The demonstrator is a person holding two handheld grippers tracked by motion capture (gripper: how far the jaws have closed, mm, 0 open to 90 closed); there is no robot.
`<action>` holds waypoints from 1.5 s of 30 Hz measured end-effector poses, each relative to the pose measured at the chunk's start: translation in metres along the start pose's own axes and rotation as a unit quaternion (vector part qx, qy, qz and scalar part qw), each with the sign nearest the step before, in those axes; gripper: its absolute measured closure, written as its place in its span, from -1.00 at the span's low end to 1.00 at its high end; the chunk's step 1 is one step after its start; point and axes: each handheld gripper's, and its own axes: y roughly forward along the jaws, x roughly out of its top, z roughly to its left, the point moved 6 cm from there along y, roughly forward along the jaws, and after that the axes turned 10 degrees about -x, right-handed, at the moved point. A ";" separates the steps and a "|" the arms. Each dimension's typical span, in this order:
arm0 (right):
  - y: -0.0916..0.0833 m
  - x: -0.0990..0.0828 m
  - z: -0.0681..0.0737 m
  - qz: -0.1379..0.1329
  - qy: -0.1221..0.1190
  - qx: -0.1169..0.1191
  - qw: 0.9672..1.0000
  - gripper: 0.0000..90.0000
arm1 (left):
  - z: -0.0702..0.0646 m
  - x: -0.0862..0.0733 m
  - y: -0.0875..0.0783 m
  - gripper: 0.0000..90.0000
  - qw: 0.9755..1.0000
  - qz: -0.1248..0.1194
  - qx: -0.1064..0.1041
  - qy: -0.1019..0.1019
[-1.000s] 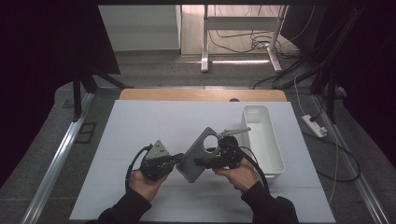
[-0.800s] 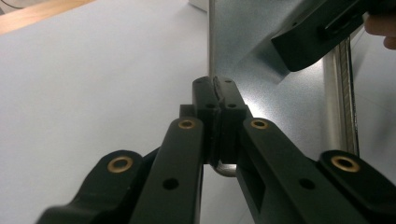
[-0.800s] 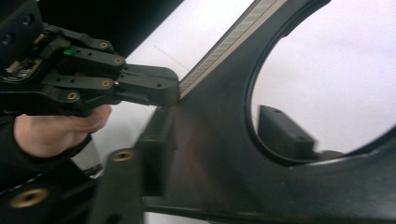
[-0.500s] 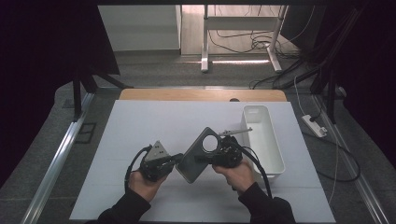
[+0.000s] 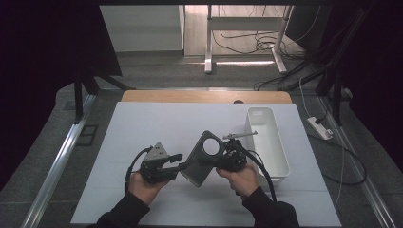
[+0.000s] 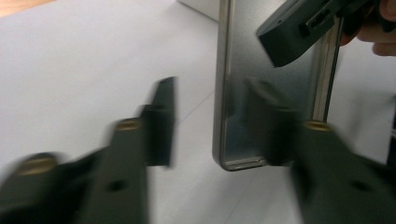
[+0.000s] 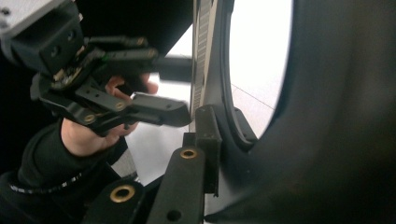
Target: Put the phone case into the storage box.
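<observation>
From the high view, your 2 hands meet low over the white table (image 5: 142,128). Your right gripper (image 5: 227,158) is clamped on the grey metal plate (image 5: 198,164), a flat piece with a round hole near its upper end, held tilted off the tabletop. Your left gripper (image 5: 177,166) meets the plate's lower left edge. A white tray (image 5: 280,156) lies just right of your right hand, with a thin metal tool (image 5: 240,135) resting across its near rim.

In the left gripper view, your left gripper (image 6: 210,126) has just been opening: the plate's (image 6: 266,70) bottom corner stands between the jaws, the left jaw well clear of it, the right one blurred against its face. The other gripper (image 6: 303,28) grips the plate farther up.

In the right gripper view, your right gripper (image 7: 219,154) has just closed, its jaws pinching the plate's (image 7: 210,60) edge beside the round opening. Your left gripper (image 7: 173,88) stands at the same edge beyond.
</observation>
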 end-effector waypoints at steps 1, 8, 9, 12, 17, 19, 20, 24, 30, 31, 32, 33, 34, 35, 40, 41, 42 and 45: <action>-0.001 0.000 0.000 0.000 -0.004 -0.002 1.000 0.89 | 0.001 -0.001 -0.001 -0.01 1.000 -0.002 -0.006 0.001; -0.006 -0.001 0.000 0.007 -0.049 -0.007 0.999 0.89 | 0.006 -0.008 -0.002 -0.62 0.998 0.012 -0.067 -0.015; -0.006 -0.001 0.000 0.007 -0.053 -0.008 0.999 0.89 | 0.006 -0.008 -0.002 -0.65 0.997 0.013 -0.069 -0.015; -0.008 -0.002 0.000 0.009 -0.068 -0.009 0.998 0.89 | 0.005 -0.011 -0.002 -0.82 0.995 0.020 -0.093 -0.019; -0.010 -0.003 0.002 0.020 -0.096 -0.006 0.995 0.89 | 0.003 -0.014 0.000 -0.95 0.993 0.024 -0.117 -0.008; -0.010 -0.005 0.003 0.028 -0.112 -0.013 0.993 0.89 | 0.001 -0.014 0.001 -1.00 0.992 0.022 -0.123 -0.003; -0.010 -0.005 0.003 0.029 -0.117 -0.015 0.993 0.89 | 0.000 -0.016 0.003 -1.00 0.991 0.029 -0.128 0.008; -0.010 -0.007 0.004 0.034 -0.127 -0.006 0.991 0.89 | -0.002 -0.018 0.008 -1.00 0.989 0.039 -0.139 0.010; -0.009 -0.008 0.008 0.041 -0.138 0.011 0.989 0.89 | -0.005 -0.017 0.011 -1.00 0.988 0.045 -0.149 0.011; -0.009 -0.009 0.010 0.043 -0.142 0.015 0.989 0.89 | -0.007 -0.017 0.012 -1.00 0.987 0.046 -0.153 0.010; -0.008 -0.009 0.011 0.045 -0.144 0.018 0.988 0.89 | -0.008 -0.016 0.014 -1.00 0.987 0.047 -0.156 0.008; -0.008 -0.009 0.013 0.044 -0.146 0.020 0.988 0.89 | -0.009 -0.016 0.015 -1.00 0.986 0.049 -0.158 0.007; -0.008 -0.010 0.014 0.045 -0.148 0.022 0.988 0.89 | -0.010 -0.016 0.016 -1.00 0.986 0.051 -0.161 0.008; -0.008 -0.010 0.015 0.046 -0.151 0.026 0.987 0.89 | -0.011 -0.016 0.017 -1.00 0.985 0.053 -0.163 0.008; -0.007 -0.011 0.021 0.050 -0.156 0.037 0.986 0.89 | -0.016 -0.016 0.022 -1.00 0.983 0.063 -0.169 0.015; -0.006 -0.012 0.023 0.051 -0.159 0.041 0.985 0.89 | -0.017 -0.015 0.023 -1.00 0.983 0.066 -0.169 0.019; -0.006 -0.012 0.023 0.051 -0.159 0.041 0.985 0.89 | -0.018 -0.015 0.024 -1.00 0.983 0.067 -0.171 0.021; -0.005 -0.012 0.025 0.052 -0.164 0.046 0.984 0.89 | -0.021 -0.015 0.027 -0.96 0.983 0.075 -0.168 0.024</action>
